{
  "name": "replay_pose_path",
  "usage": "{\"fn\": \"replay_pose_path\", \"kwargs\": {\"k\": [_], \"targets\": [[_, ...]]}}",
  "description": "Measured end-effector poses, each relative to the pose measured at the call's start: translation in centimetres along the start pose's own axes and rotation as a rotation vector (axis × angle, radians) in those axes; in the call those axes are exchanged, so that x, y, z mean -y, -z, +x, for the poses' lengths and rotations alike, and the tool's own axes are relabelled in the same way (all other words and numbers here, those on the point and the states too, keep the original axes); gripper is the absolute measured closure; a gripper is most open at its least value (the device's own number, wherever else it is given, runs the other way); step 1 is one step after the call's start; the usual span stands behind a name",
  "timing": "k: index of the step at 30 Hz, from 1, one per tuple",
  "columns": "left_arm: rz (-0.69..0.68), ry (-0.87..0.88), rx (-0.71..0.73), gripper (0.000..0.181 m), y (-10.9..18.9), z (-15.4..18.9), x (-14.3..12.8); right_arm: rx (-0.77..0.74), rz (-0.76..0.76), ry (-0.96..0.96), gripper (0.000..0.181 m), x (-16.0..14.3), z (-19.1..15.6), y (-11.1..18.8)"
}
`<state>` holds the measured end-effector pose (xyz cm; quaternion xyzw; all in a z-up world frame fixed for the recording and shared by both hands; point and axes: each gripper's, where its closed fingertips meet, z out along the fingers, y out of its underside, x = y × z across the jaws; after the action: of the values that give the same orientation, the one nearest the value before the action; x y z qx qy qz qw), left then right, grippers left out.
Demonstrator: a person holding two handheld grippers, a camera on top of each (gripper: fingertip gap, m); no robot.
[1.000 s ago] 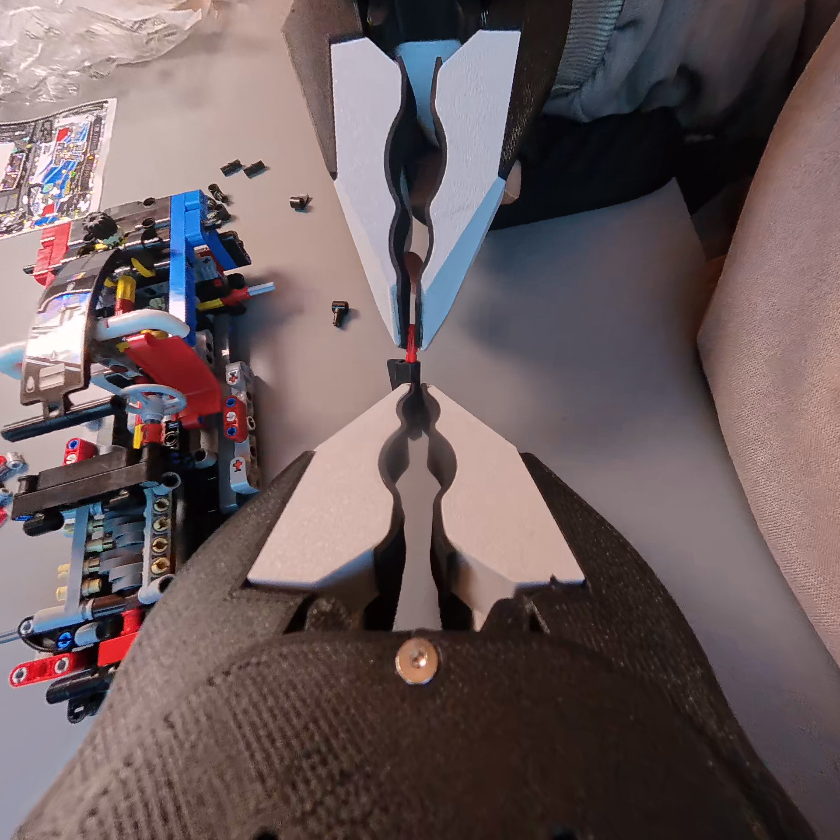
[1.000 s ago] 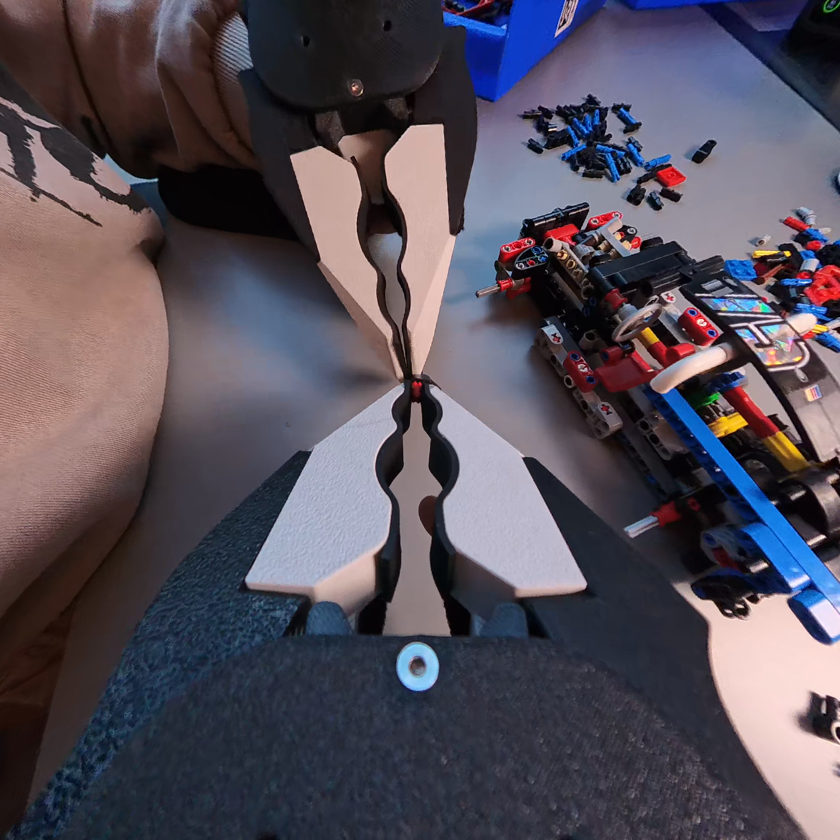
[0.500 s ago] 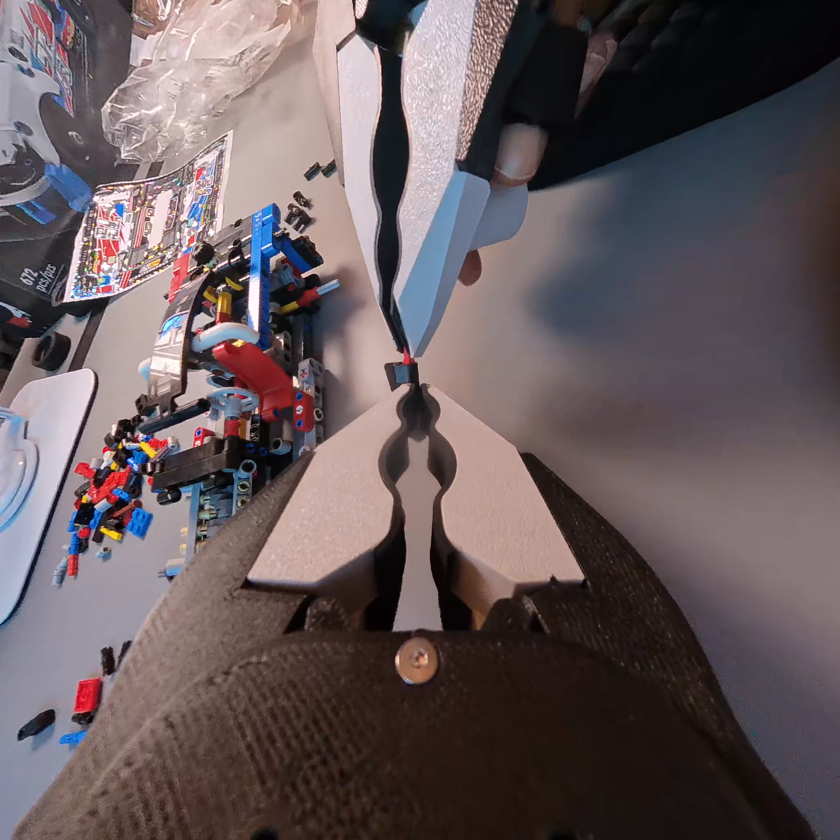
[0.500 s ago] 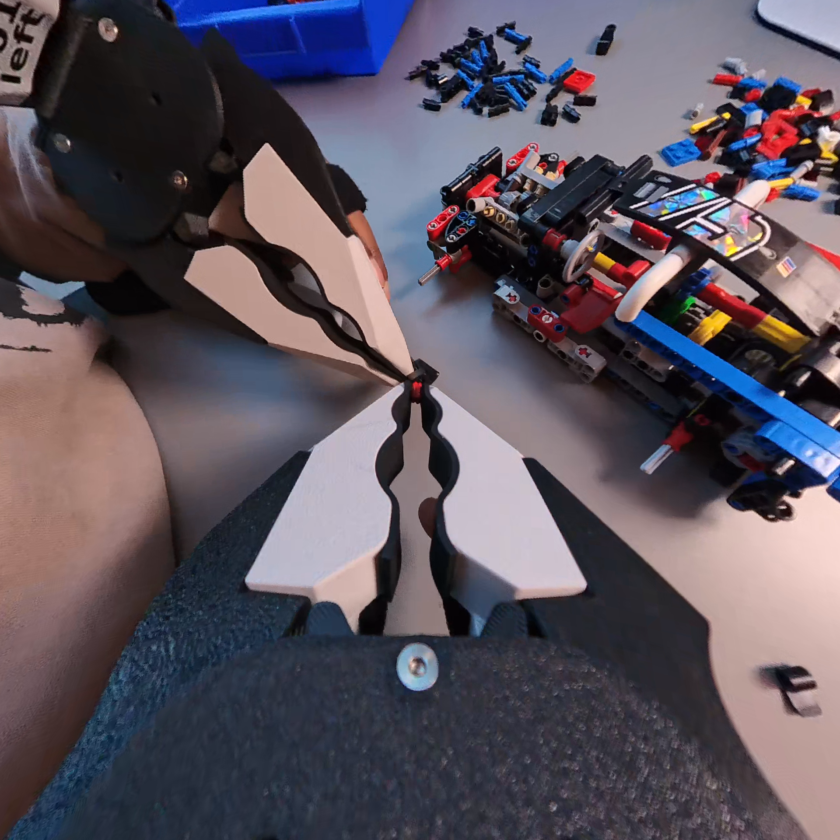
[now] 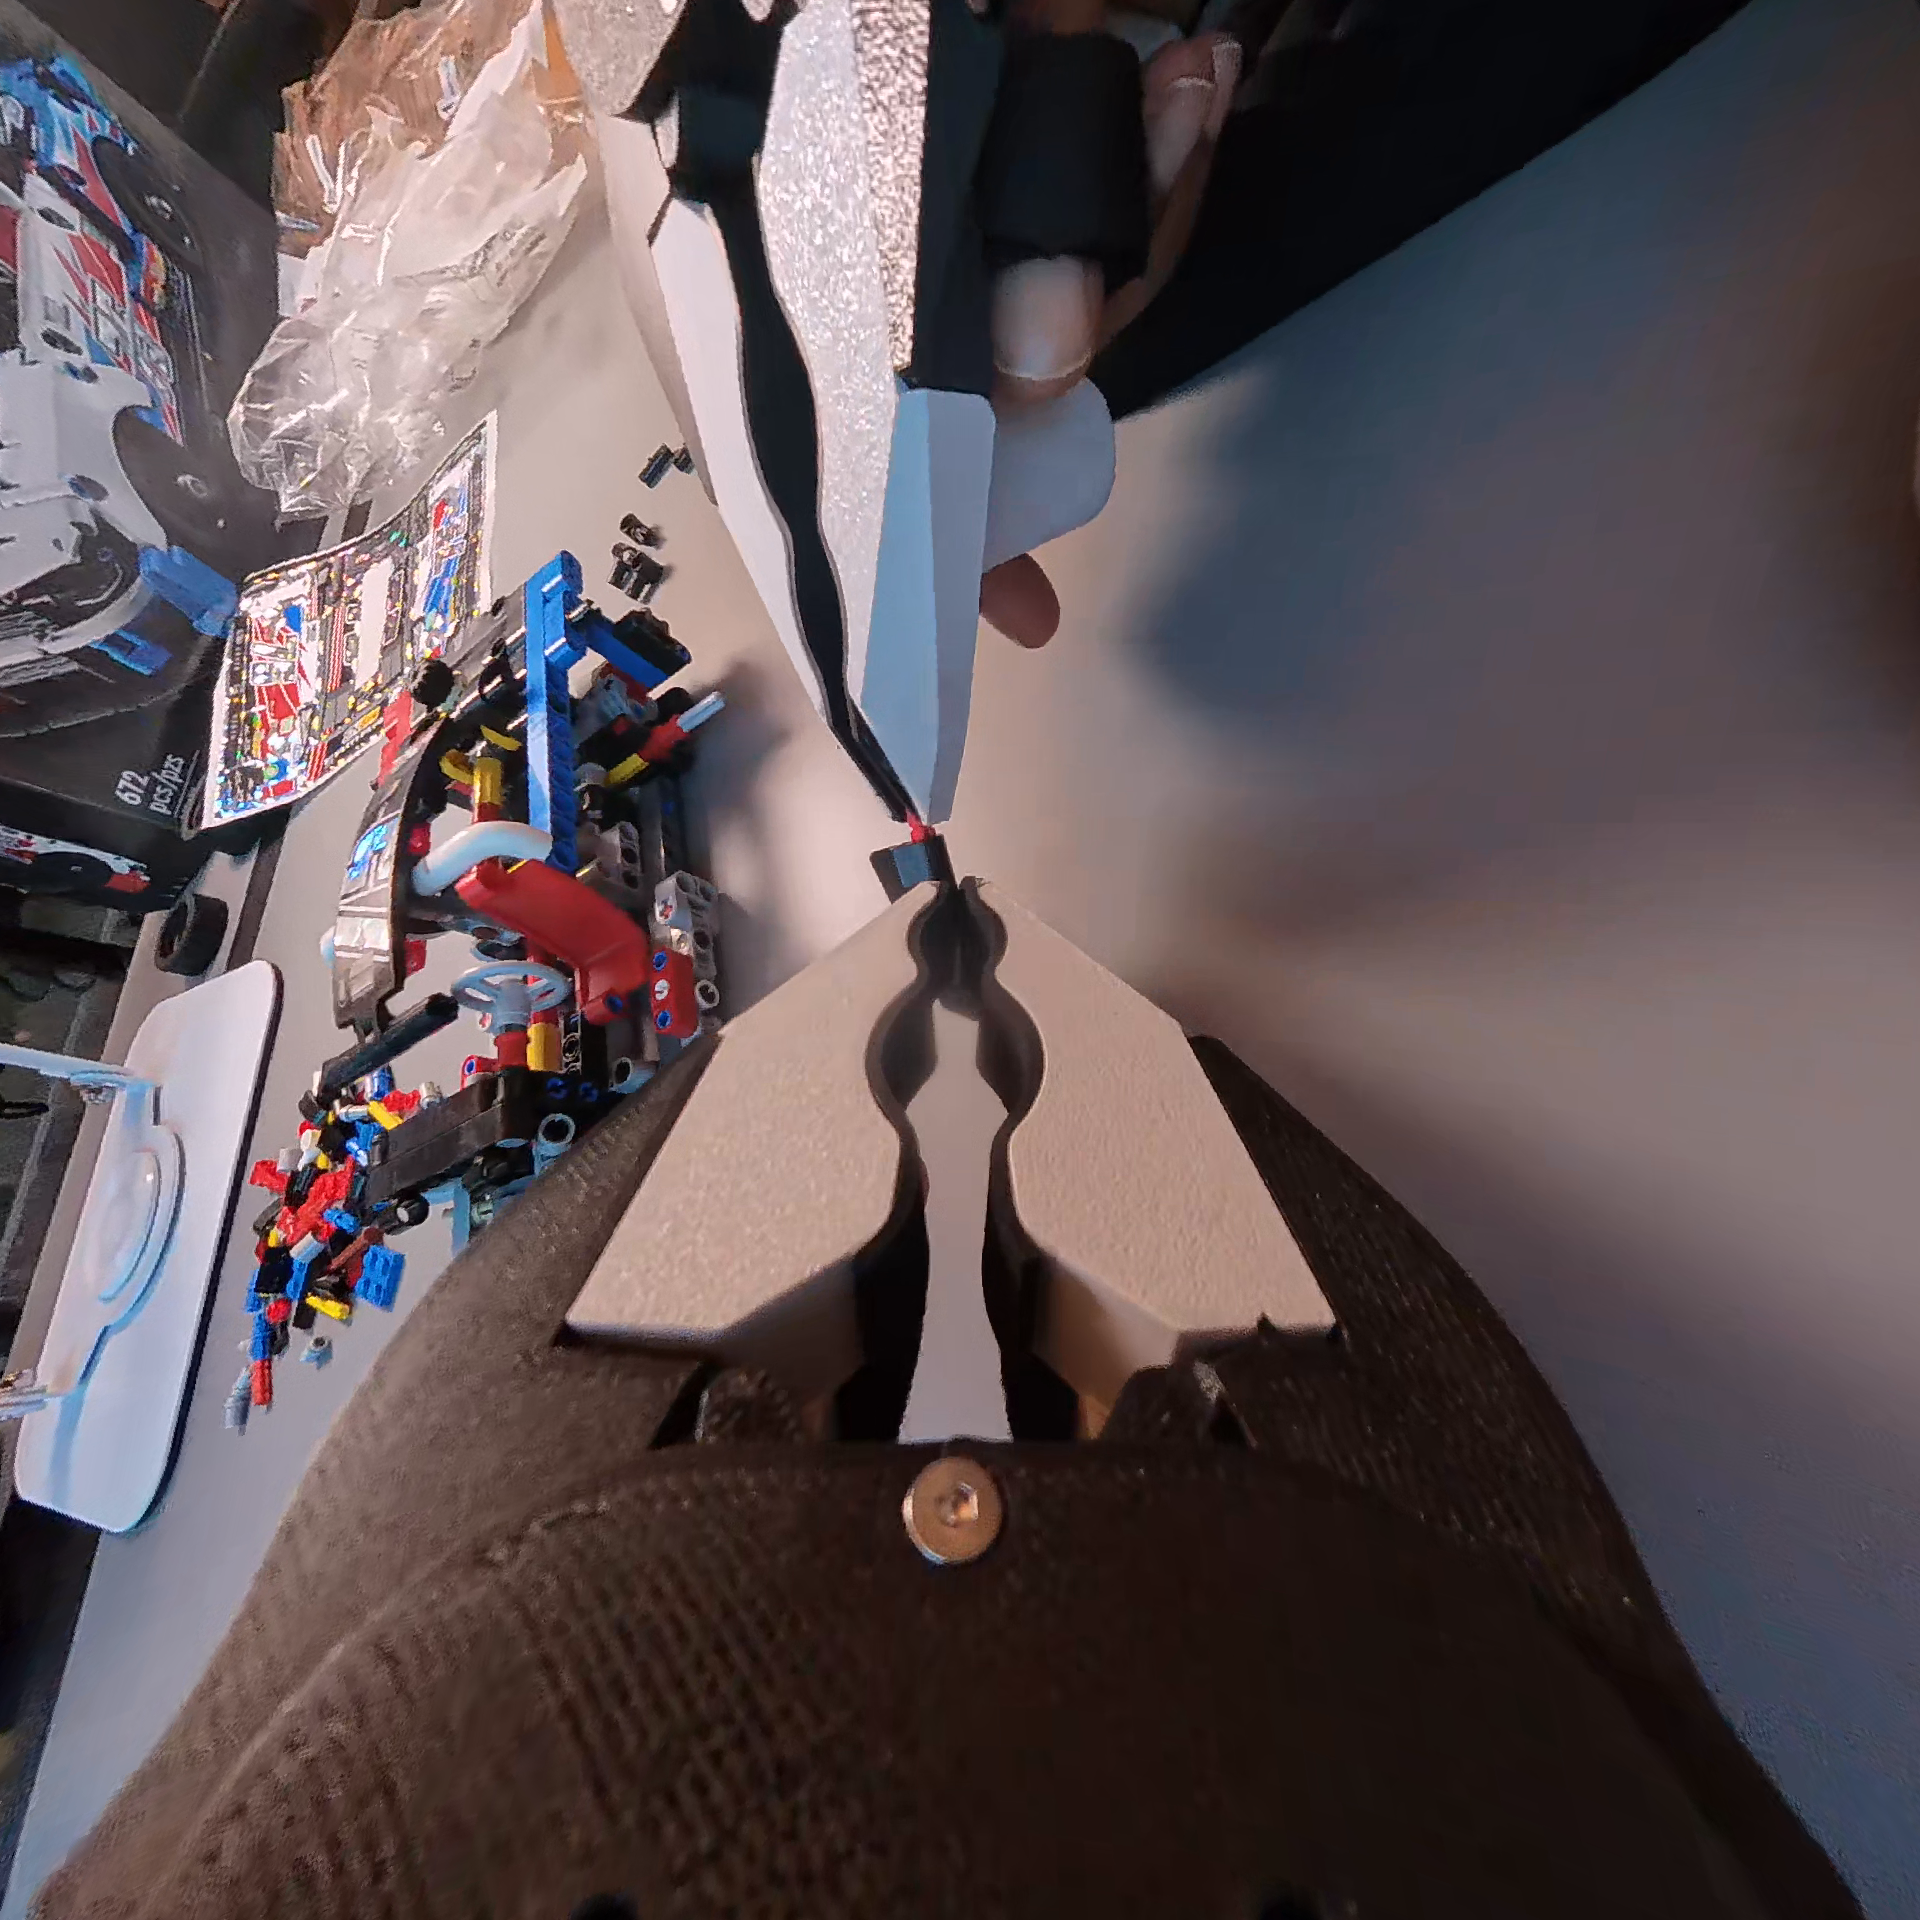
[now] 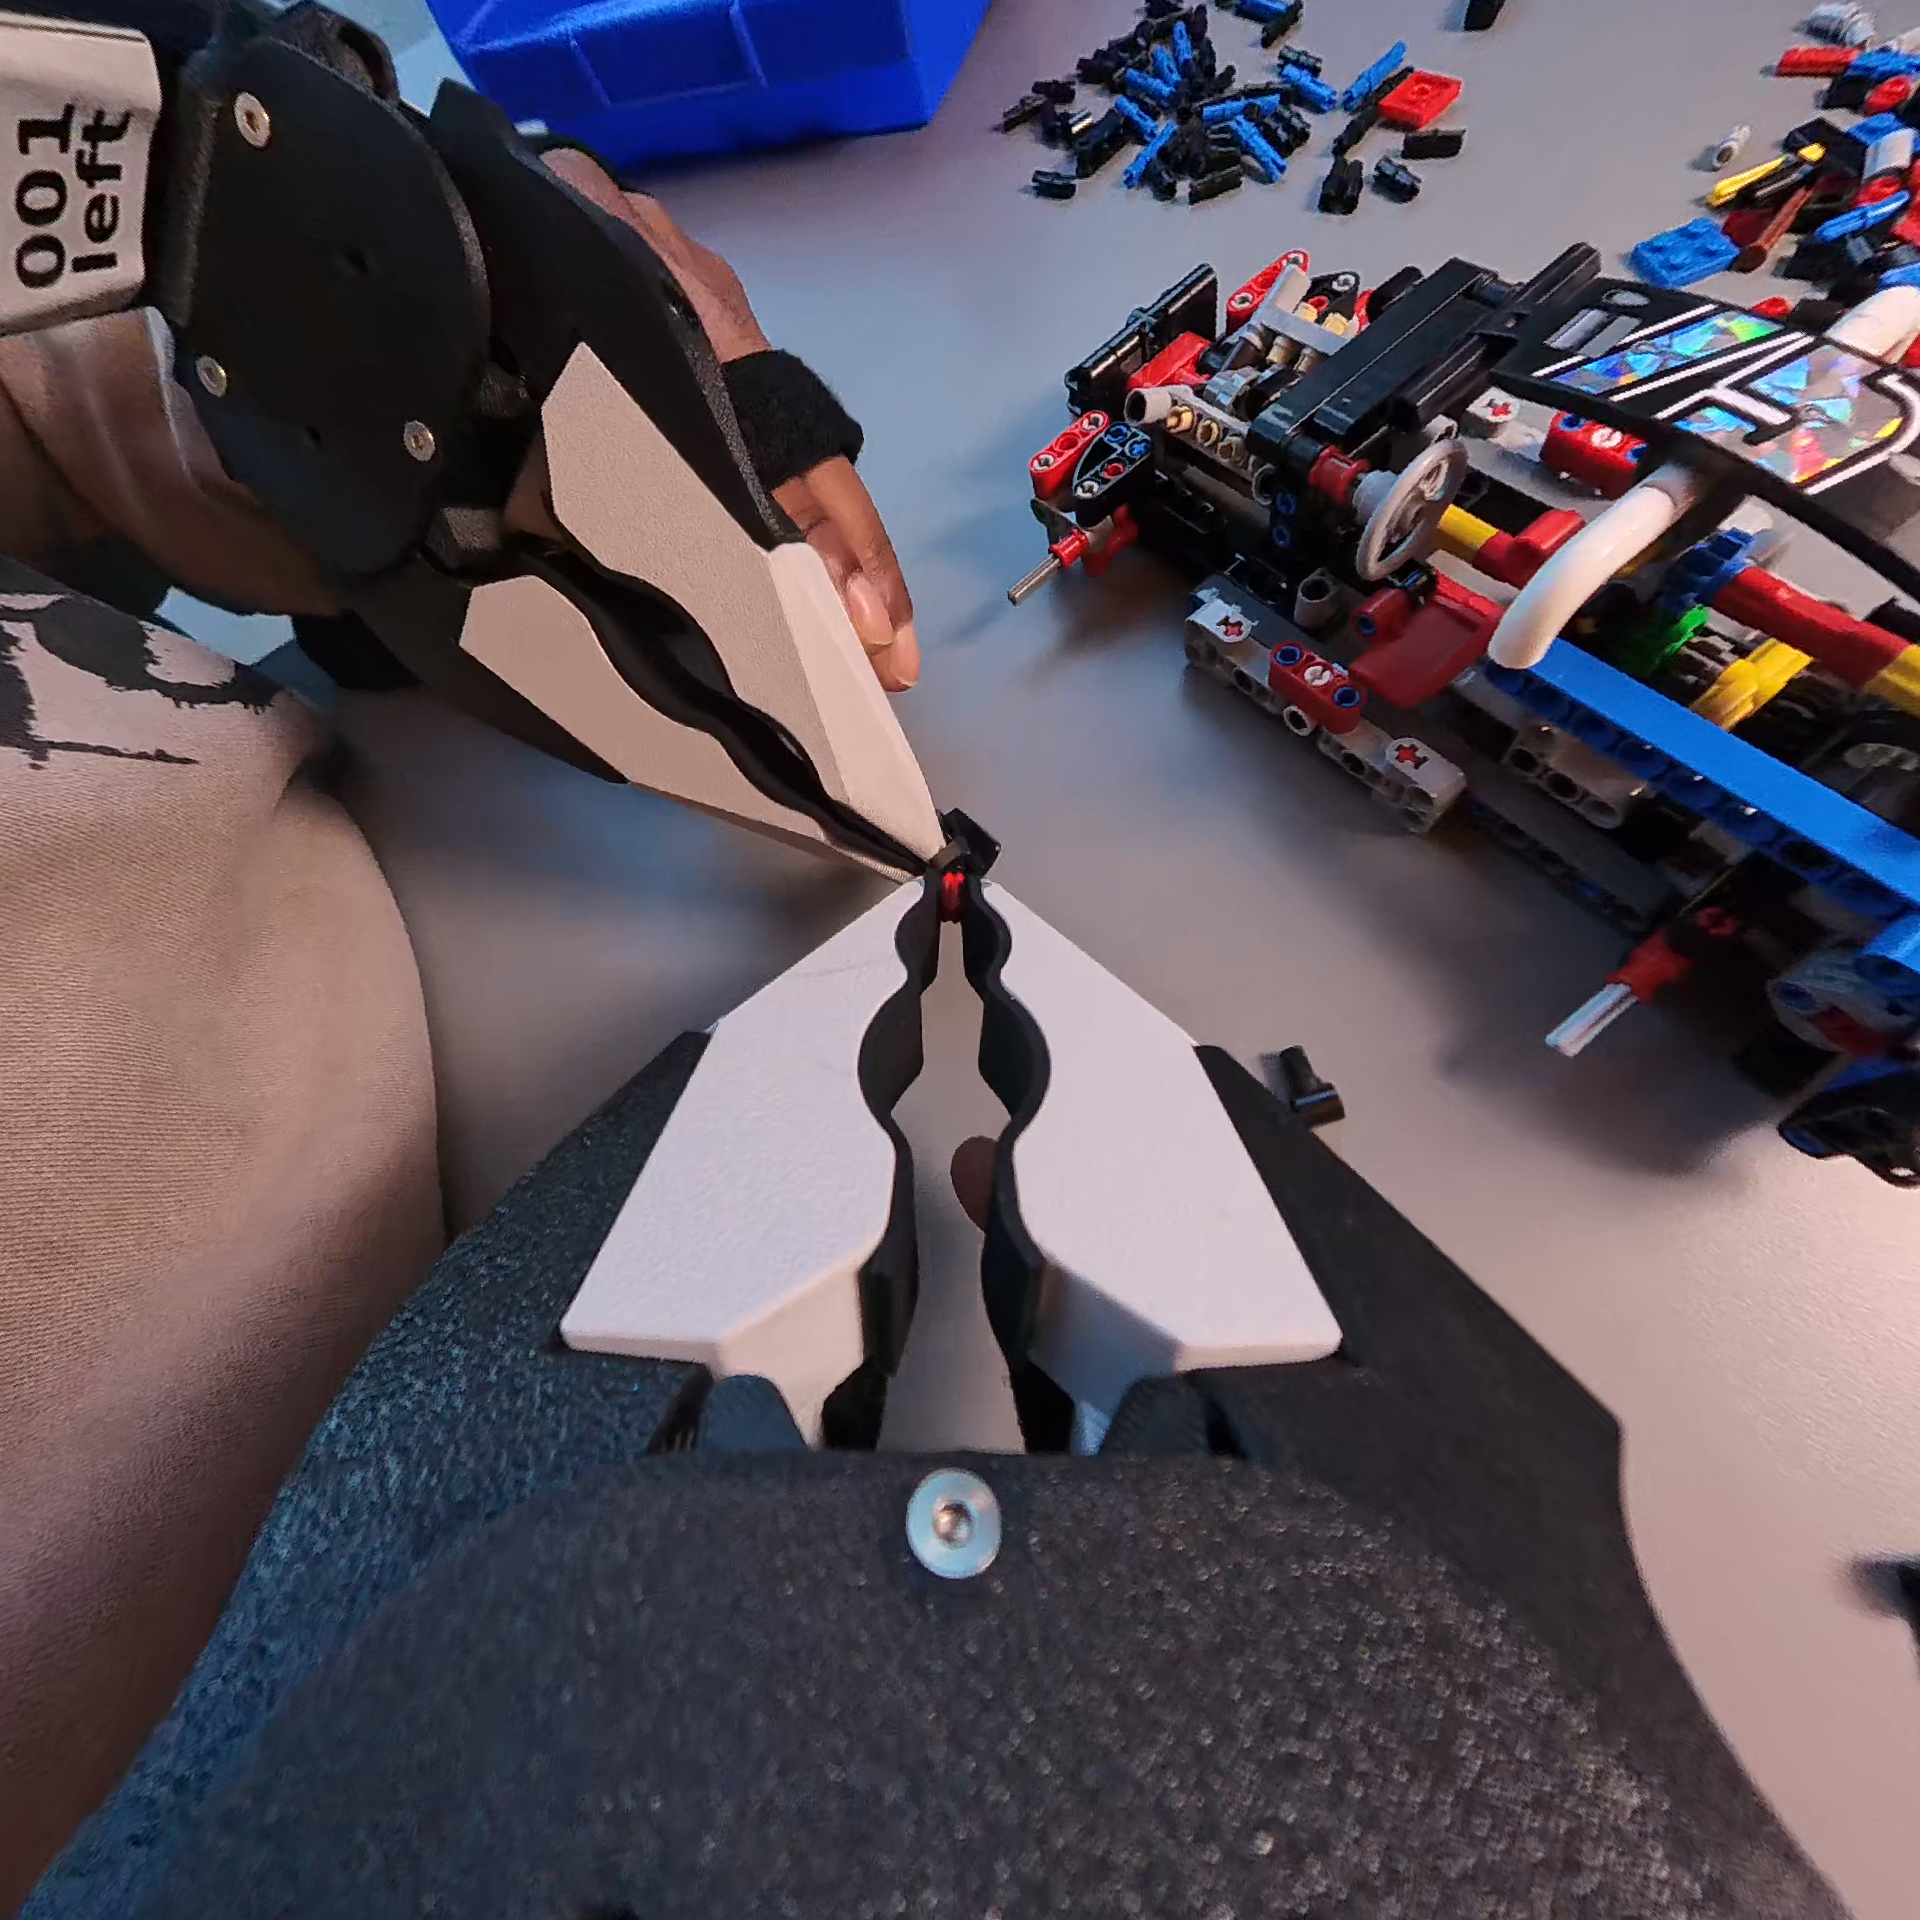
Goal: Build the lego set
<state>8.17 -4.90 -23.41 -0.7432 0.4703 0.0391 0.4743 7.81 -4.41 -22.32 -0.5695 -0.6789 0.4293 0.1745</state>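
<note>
Left gripper [image 5: 954, 891] pinching a black connector [image 5: 906, 864], right gripper [image 6: 951, 891] clamped on a red axle [image 6: 950, 885], tips meeting beside the car [image 6: 1538, 582].

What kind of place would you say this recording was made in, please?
Probably a hobby or work desk indoors: a plain grey tabletop holds a half-built toy car, loose bricks and a blue parts bin, with the set's box and empty plastic bags nearby.
</note>
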Motion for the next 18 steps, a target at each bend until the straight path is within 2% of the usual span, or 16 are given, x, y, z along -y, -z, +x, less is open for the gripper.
{"fn": "replay_pose_path", "kwargs": {"k": [7, 15, 17, 18], "targets": [[0.032, -0.086, -0.013, 0.181, 0.0, 0.8, 0.4, 0.104, -0.001, -0.072, 0.180, -0.5, -0.5, 0.1], [0.069, -0.122, -0.027, 0.181, 0.3, 1.4, 0.9, 0.136, -0.002, -0.077, 0.180, -0.6, -0.9, 0.1], [0.194, -0.123, -0.037, 0.181, 0.9, 1.8, 3.9, 0.158, -0.038, -0.060, 0.179, -1.1, -1.6, -0.8], [0.191, -0.166, -0.021, 0.181, 0.7, 1.9, 4.5, 0.157, -0.031, -0.058, 0.179, -0.8, -1.6, -0.9]]}}
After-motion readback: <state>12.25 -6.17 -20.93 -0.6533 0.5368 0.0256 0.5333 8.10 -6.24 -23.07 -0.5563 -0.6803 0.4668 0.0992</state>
